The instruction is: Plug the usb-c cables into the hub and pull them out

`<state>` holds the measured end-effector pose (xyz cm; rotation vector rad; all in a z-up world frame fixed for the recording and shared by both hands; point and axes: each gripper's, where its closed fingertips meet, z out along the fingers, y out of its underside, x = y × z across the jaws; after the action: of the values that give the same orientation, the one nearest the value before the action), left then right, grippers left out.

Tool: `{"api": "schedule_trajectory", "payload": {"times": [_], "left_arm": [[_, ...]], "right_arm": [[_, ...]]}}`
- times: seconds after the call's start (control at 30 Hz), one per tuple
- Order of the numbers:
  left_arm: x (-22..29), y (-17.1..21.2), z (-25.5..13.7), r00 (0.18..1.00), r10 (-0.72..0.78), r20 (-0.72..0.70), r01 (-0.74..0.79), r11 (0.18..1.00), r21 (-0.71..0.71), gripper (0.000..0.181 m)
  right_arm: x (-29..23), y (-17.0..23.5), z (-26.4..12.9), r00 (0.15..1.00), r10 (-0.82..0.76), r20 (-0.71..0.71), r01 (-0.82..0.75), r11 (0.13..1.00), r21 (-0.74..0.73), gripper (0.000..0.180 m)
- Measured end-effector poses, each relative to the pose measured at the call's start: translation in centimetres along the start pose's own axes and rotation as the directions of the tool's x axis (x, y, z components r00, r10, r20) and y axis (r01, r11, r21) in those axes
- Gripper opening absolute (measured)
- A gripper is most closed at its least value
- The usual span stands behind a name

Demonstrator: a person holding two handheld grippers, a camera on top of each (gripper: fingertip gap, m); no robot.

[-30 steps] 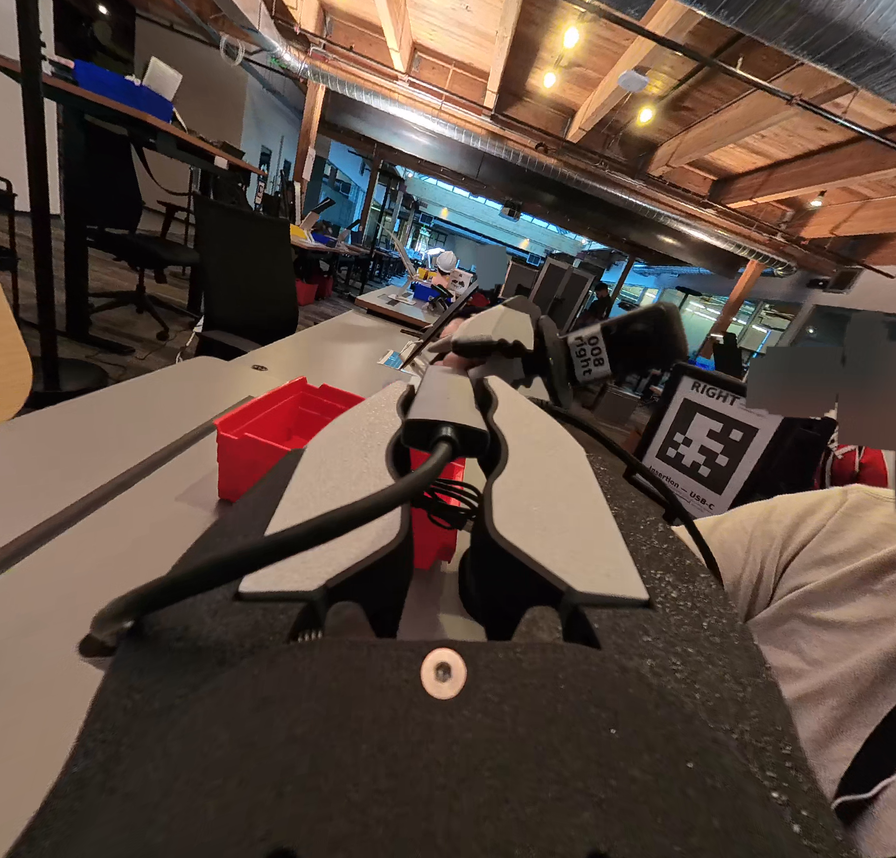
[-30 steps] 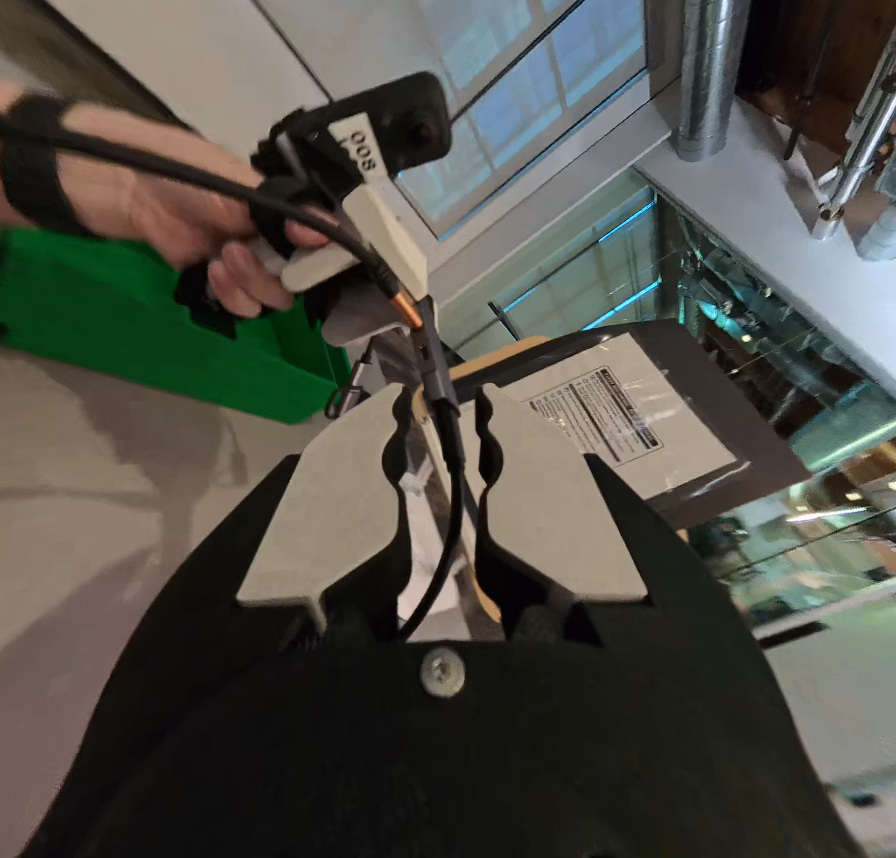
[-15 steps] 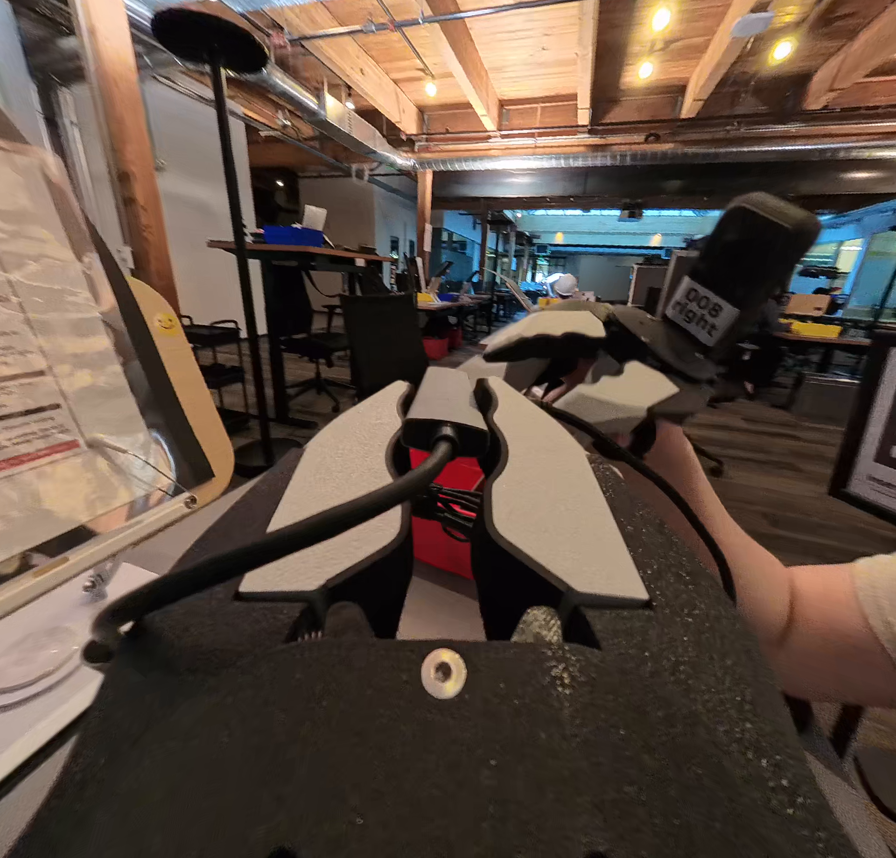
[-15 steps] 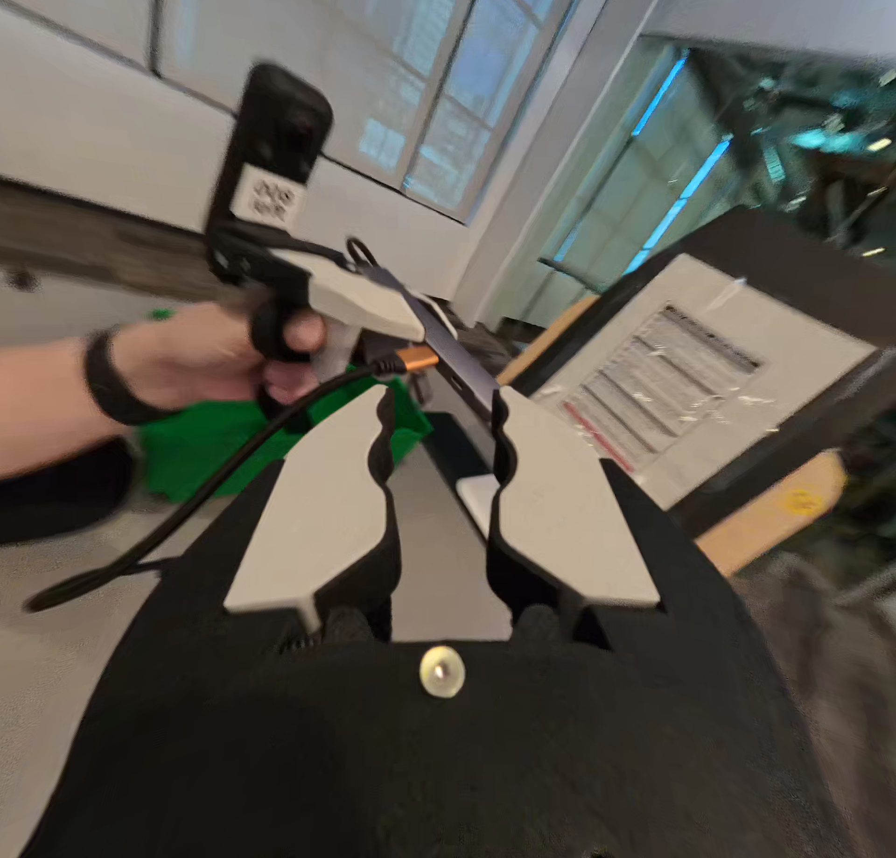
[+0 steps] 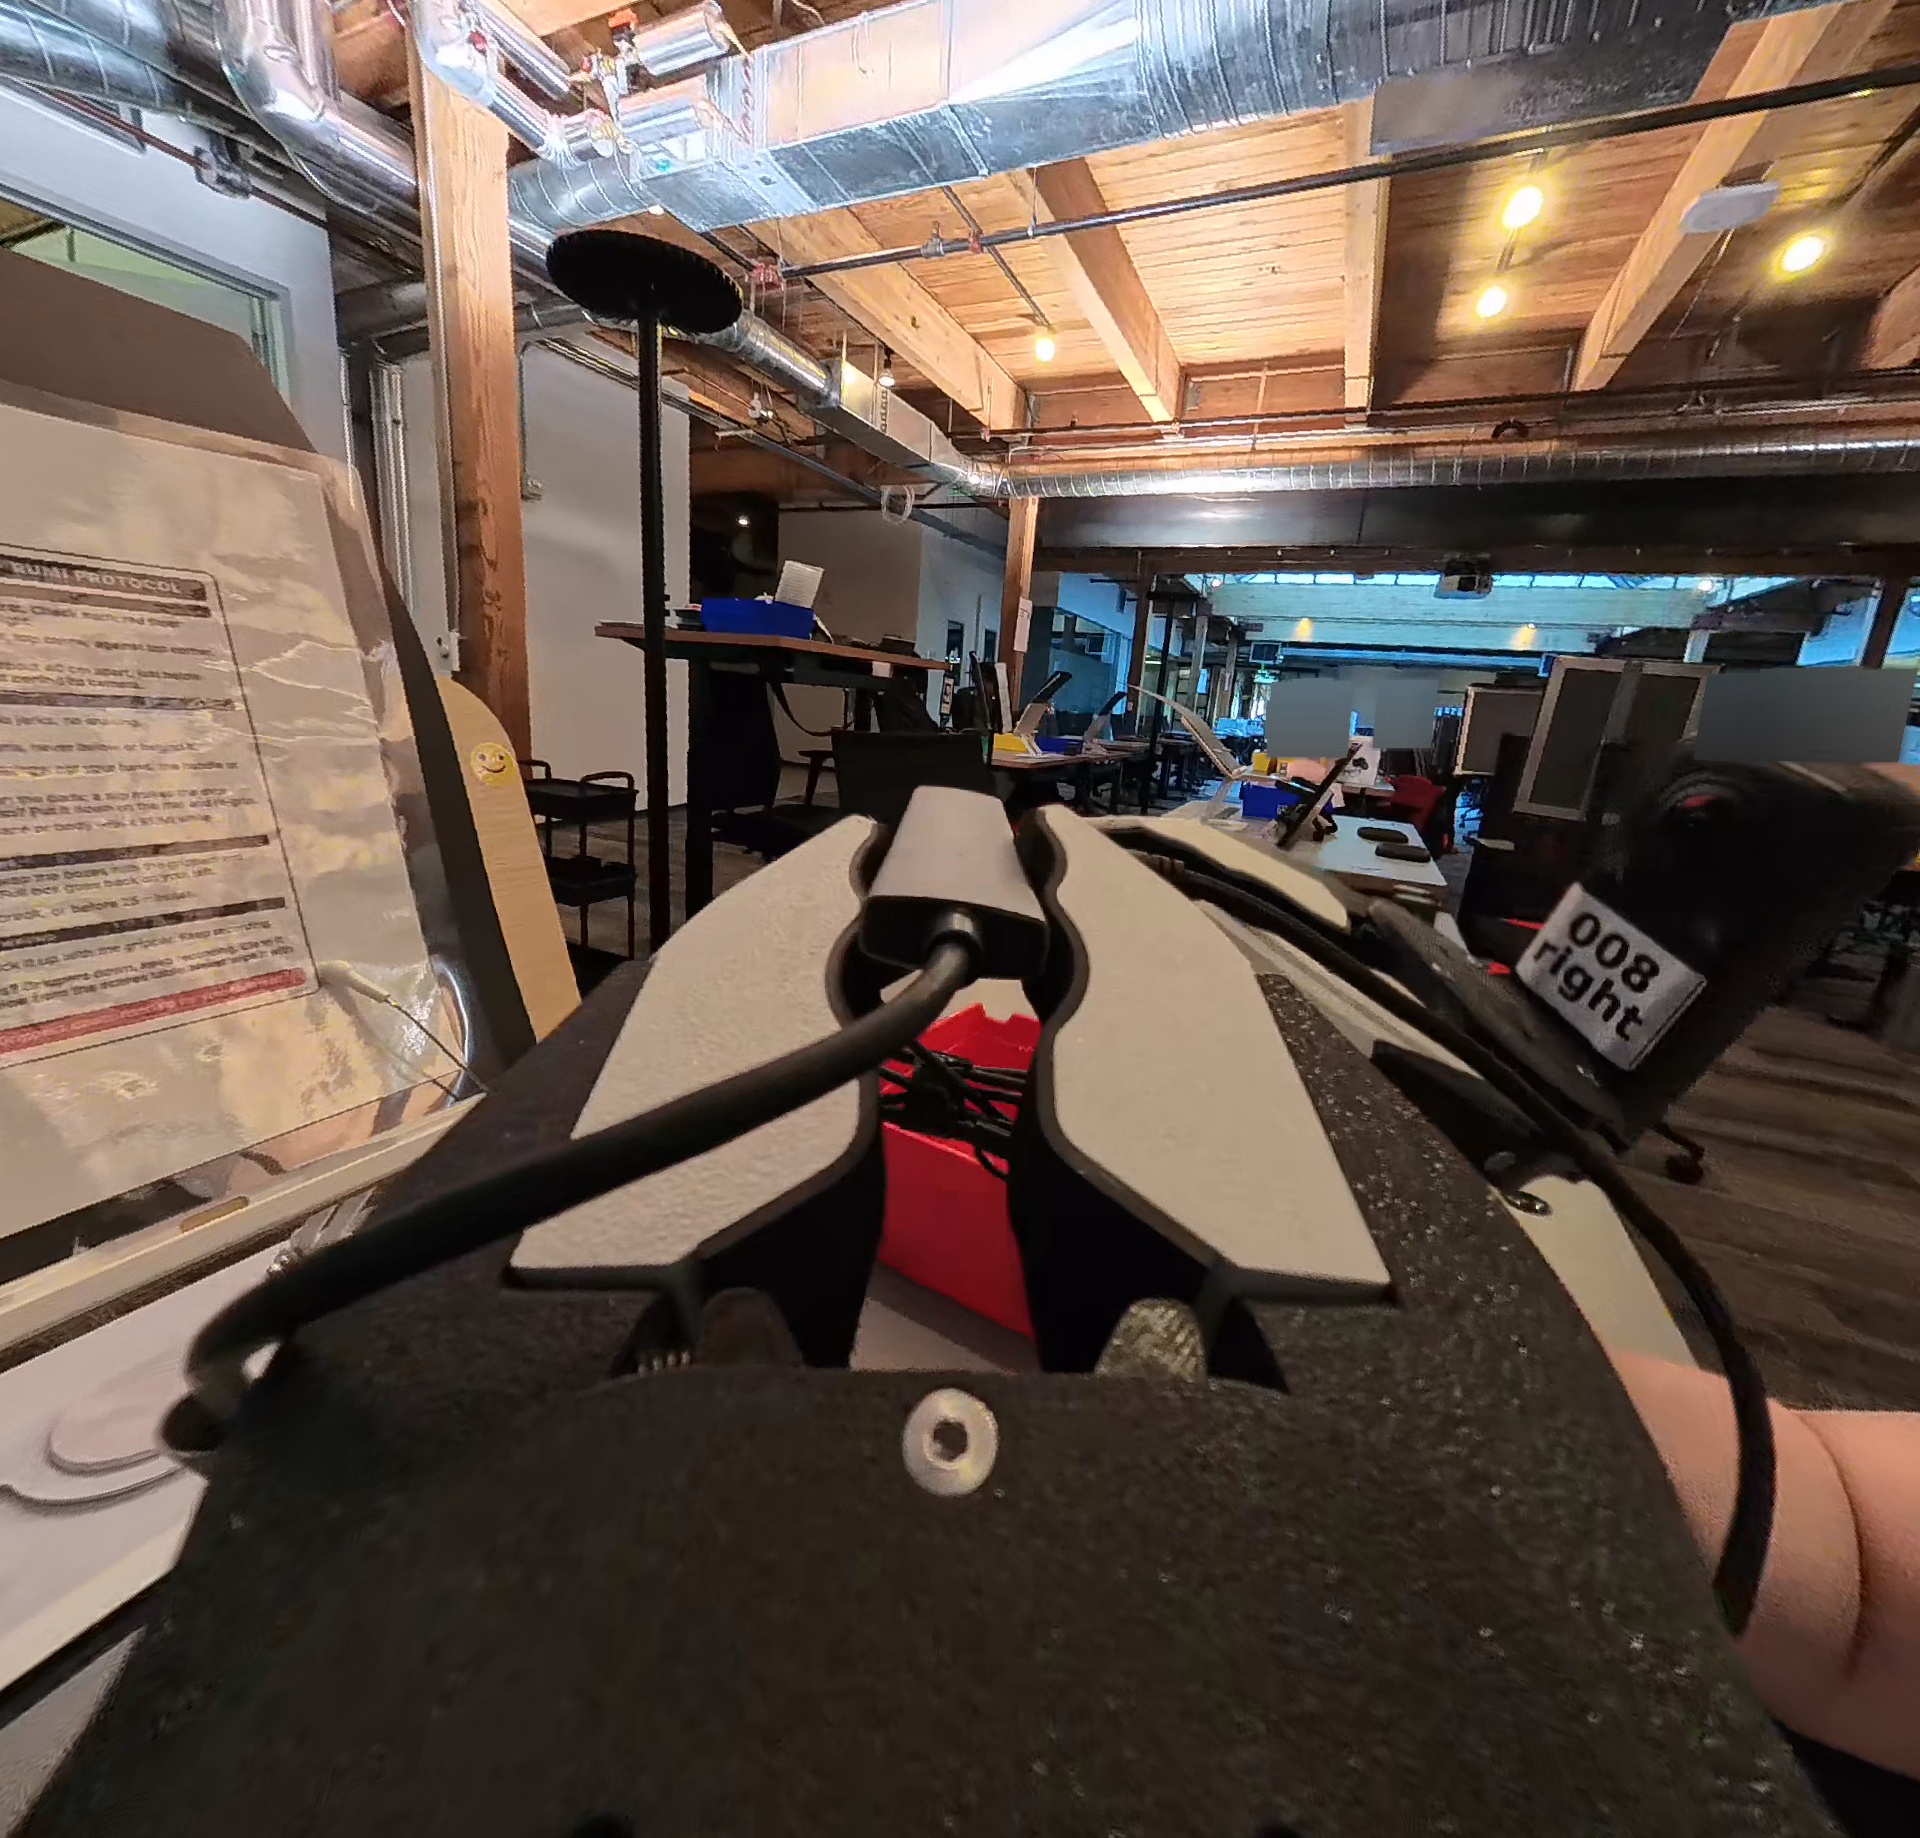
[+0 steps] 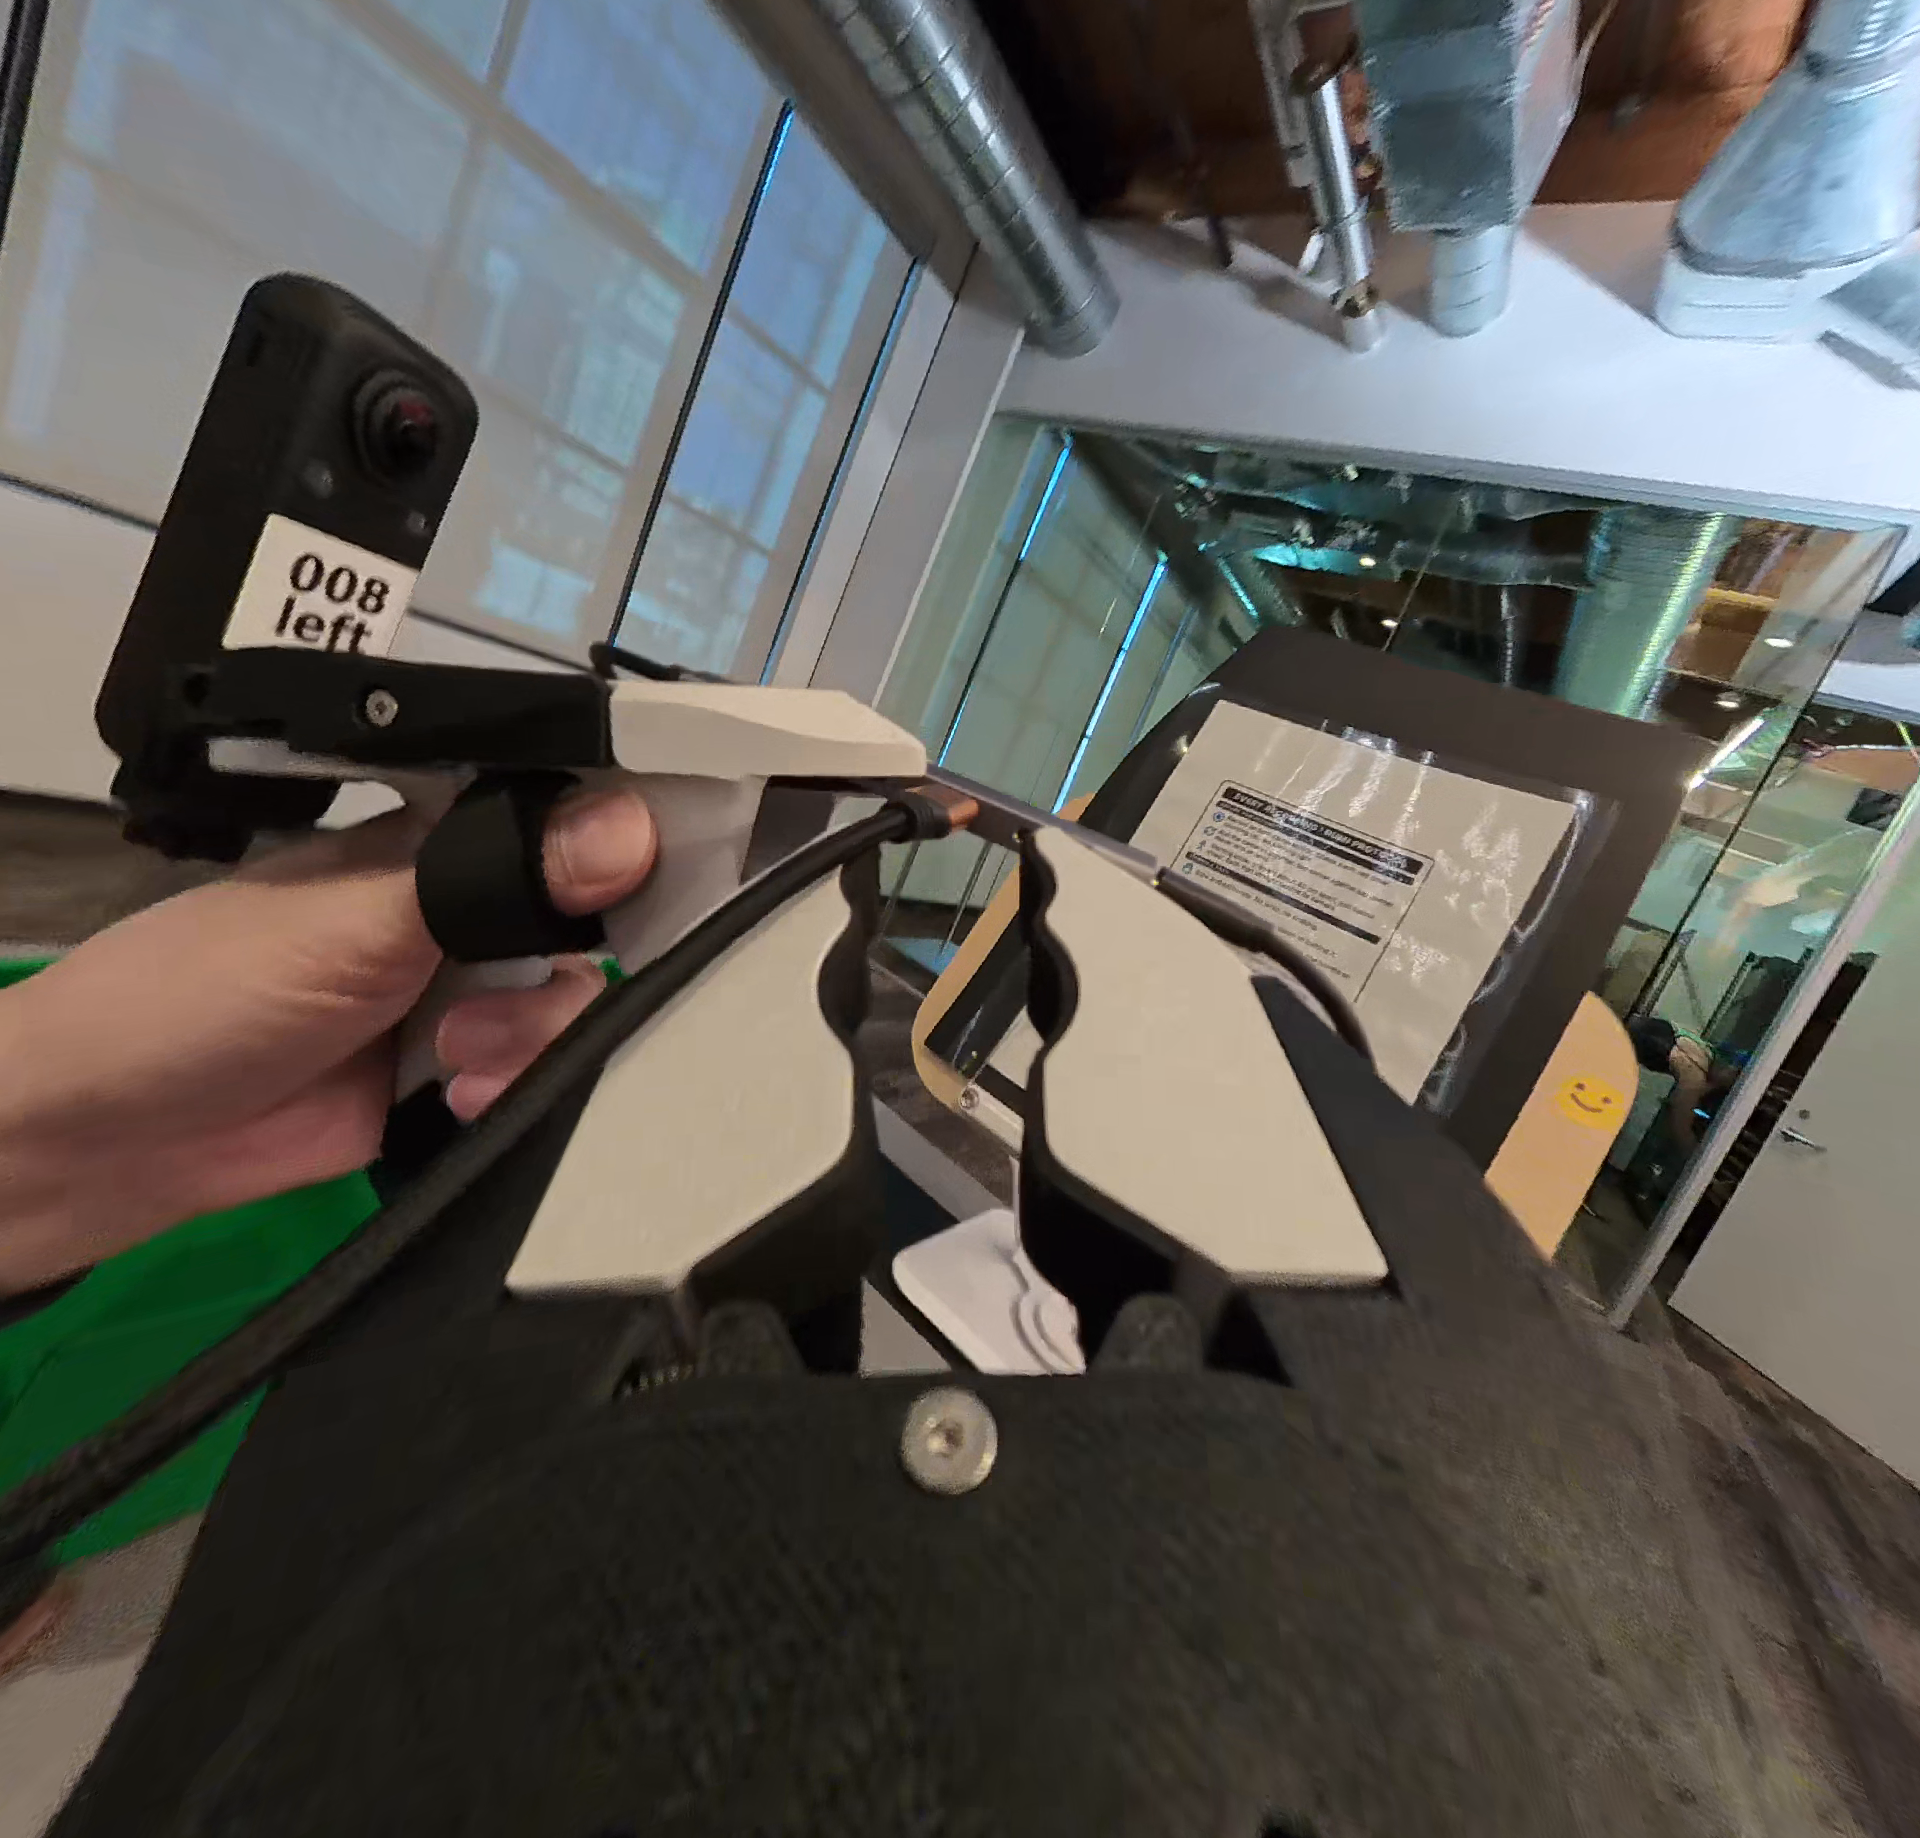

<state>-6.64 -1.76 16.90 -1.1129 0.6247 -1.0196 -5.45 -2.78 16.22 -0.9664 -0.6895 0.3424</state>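
Right now your left tongs (image 5: 951,832) squeeze the dark hub (image 5: 954,879), lifted above the red bin (image 5: 951,1238). Its black cable (image 5: 623,1154) droops off to the left. Your right tongs (image 6: 940,853) stand apart, holding nothing, just beside the hub.

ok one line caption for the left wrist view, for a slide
Left gripper clamps the dark hub, its black cord trailing left, above a red bin.

Bright ceiling lamps (image 5: 1522,206) and daylight from the windows (image 6: 582,261) light both views, with glare on the laminated sheet (image 5: 156,801), bent wide-angle edges and slight motion blur.
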Motion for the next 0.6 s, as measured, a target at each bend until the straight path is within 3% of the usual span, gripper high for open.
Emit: {"api": "schedule_trajectory", "payload": {"times": [0.03, 0.13, 0.23, 0.4, 0.6], "left_arm": [[0.1, 0.1, 0.1, 1.000, -0.002, 0.001, 0.002, 1.000, -0.002, 0.023], [0.4, 0.7, 0.5, 1.000, 0.006, 0.014, -0.006, 1.000, -0.007, 0.023], [0.6, 1.1, 0.7, 0.999, 0.043, 0.033, -0.043, 0.999, -0.004, 0.023], [0.3, 1.4, 0.8, 0.996, 0.063, 0.063, -0.062, 0.998, -0.005, 0.024], [0.3, 1.5, 0.9, 0.978, 0.173, 0.118, -0.174, 0.985, -0.003, 0.023]], "right_arm": [[-0.1, 0.0, 0.0, 1.000, 0.023, -0.007, -0.022, 1.000, 0.018, 0.026], [-0.4, 0.3, 0.0, 0.997, 0.080, -0.024, -0.079, 0.996, 0.048, 0.026], [0.4, 0.5, -0.3, 0.991, 0.108, -0.080, -0.103, 0.993, 0.057, 0.016], [0.6, 1.1, -0.2, 0.975, 0.214, -0.060, -0.212, 0.976, 0.042, 0.015], [0.8, 1.4, -0.4, 0.977, 0.202, -0.062, -0.199, 0.979, 0.047, 0.013]]}}
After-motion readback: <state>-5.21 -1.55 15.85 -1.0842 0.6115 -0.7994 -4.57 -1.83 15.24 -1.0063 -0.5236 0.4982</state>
